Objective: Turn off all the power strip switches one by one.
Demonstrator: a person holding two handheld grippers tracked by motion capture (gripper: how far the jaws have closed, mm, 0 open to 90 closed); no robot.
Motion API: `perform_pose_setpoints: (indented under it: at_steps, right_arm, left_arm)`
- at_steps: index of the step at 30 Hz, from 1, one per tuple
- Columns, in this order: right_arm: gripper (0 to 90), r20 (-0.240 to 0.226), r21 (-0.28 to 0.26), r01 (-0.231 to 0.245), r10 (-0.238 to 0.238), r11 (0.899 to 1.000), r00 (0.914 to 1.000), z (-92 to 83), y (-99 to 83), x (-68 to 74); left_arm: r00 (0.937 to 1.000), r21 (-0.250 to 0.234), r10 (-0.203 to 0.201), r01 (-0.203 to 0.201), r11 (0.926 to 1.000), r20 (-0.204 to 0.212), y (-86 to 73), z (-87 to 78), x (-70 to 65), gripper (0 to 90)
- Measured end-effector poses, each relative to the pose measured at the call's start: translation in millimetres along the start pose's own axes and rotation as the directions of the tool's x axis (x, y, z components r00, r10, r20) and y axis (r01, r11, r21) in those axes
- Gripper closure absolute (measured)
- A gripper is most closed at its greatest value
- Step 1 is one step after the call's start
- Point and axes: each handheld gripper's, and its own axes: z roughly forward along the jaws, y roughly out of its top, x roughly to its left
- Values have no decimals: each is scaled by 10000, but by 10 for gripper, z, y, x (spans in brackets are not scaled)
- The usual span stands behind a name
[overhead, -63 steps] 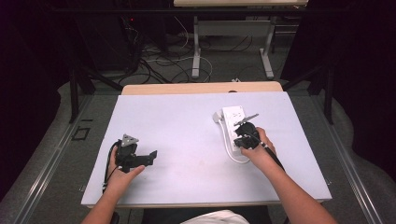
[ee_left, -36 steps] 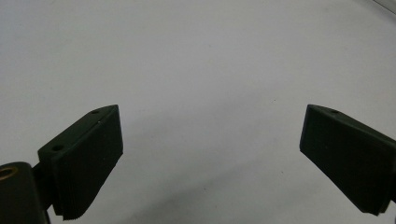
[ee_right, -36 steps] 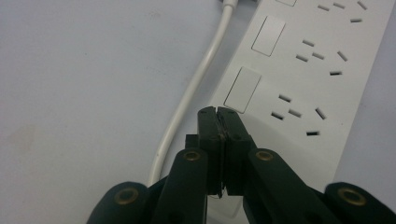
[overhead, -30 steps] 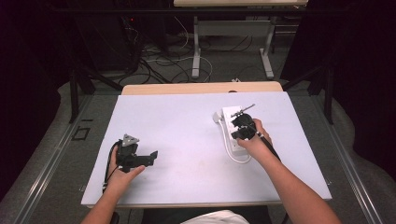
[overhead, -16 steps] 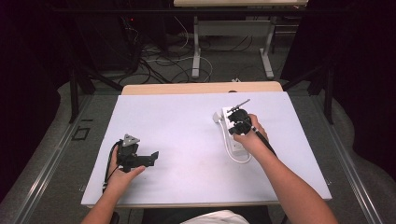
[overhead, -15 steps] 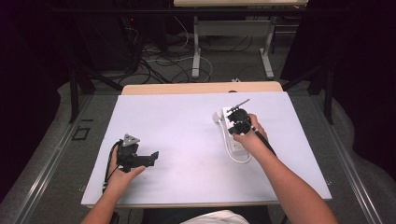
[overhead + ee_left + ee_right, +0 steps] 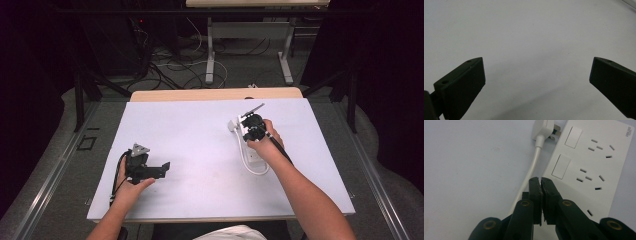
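The right claw (image 7: 541, 181) has its two jaws pressed together, and nothing sits between them. It hangs just over the edge of the white power strip (image 7: 589, 167). The left claw (image 7: 536, 85) is wide open and holds nothing, low over the bare white counter (image 7: 529, 32).

From the high view, the right hand (image 7: 265, 142) hides most of the power strip (image 7: 248, 150), so you cannot see its holes there. In the right claw's own view, the bottom of the strip is cut off behind the jaws. The strip's small name mark is too tiny to read.

Compared with two seconds ago, the right claw (image 7: 251, 120) has moved farther up the counter (image 7: 190, 130), toward the top end of the strip. The left claw (image 7: 162, 169) has stayed put.

There are two claws, one power strip, one white plug (image 7: 544, 128) on one white cord (image 7: 530, 172), and two switches (image 7: 567, 151).
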Motion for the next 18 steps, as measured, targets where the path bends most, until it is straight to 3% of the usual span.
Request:
perform_pose_setpoints:
  at_steps: [4, 5, 10, 12, 17, 18]
  right_arm:
    - [873, -101, -245, -160, 158, 9996, 9998, 38, 18, -20]
    - [873, -15, -13, -152, 152, 9999, 9999, 31, 27, -26]
    - [874, 135, 82, -98, 96, 9999, 9999, 74, 32, -64]
    - [873, 101, -43, -247, 247, 9997, 9996, 100, 33, -59]
    - [873, 278, 225, -426, 420, 9988, 9987, 115, 40, -61]
    - [874, 235, 69, -358, 356, 9993, 9991, 130, 36, -77]
  left_arm:
    - [10000, -27, 7, -7, 10000, -4, -1, 0, 3, 3]
    - [10000, -23, 14, -14, 10000, 1, -1, -1, 2, 3]
    - [10000, 90, -3, 2, 10000, 66, 2, -2, -6, 3]
    - [9999, 101, 61, -62, 9999, 80, 3, -5, -3, 3]
    - [9999, 8, -39, 39, 10000, 106, 2, -7, -8, 3]
    - [9999, 11, -28, 28, 10000, 104, 2, -7, -8, 3]
